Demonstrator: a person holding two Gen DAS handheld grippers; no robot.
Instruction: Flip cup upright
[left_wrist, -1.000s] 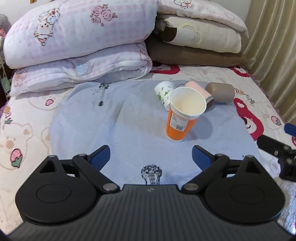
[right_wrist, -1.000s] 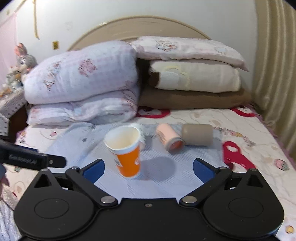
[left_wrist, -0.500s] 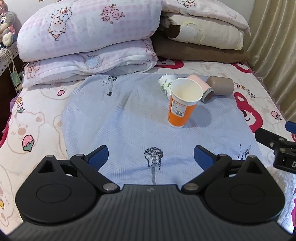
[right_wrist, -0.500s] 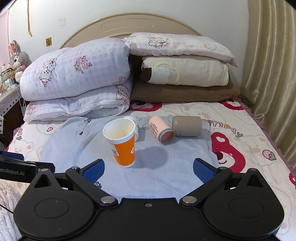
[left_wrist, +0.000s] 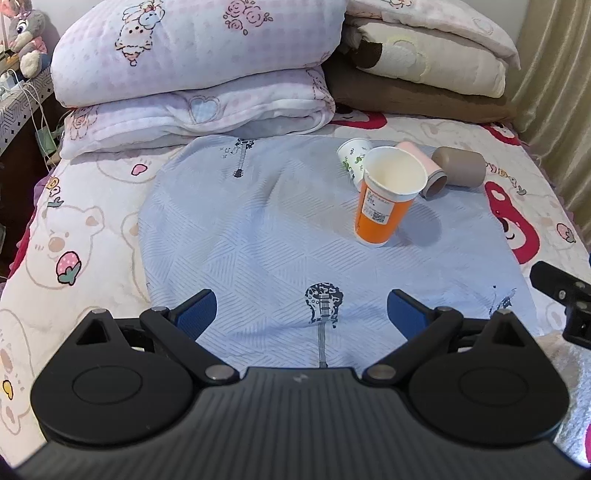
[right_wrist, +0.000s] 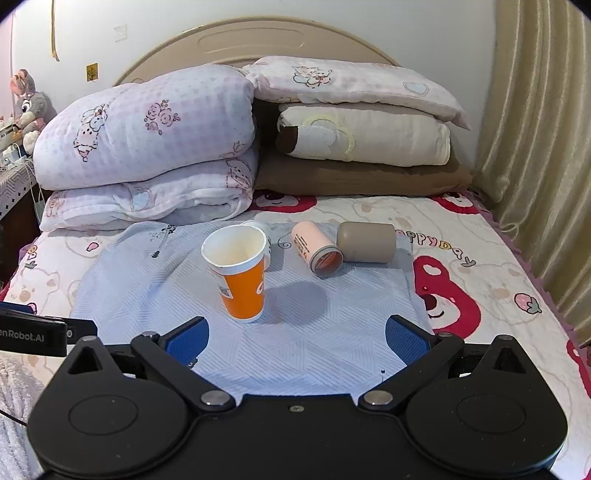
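Observation:
An orange paper cup (left_wrist: 386, 195) (right_wrist: 240, 273) stands upright, mouth up, on a light blue cloth (left_wrist: 258, 229) (right_wrist: 325, 332) spread on the bed. Behind it lie three cups on their sides: a white one with green print (left_wrist: 351, 155) (right_wrist: 258, 227), a pink one (left_wrist: 424, 170) (right_wrist: 314, 247) and a grey-brown one (left_wrist: 460, 166) (right_wrist: 365, 242). My left gripper (left_wrist: 301, 314) is open and empty, well short of the cups. My right gripper (right_wrist: 295, 334) is open and empty, just in front of the orange cup.
Folded quilts and pillows (right_wrist: 147, 147) (left_wrist: 199, 59) are stacked at the head of the bed behind the cups. A curtain (right_wrist: 535, 147) hangs on the right. A side table with plush toys (left_wrist: 22, 44) stands at the left. The other gripper's tip shows at each view's edge (left_wrist: 561, 288) (right_wrist: 33, 334).
Both grippers have drawn back from the cups and stayed open. The orange cup stands where it was.

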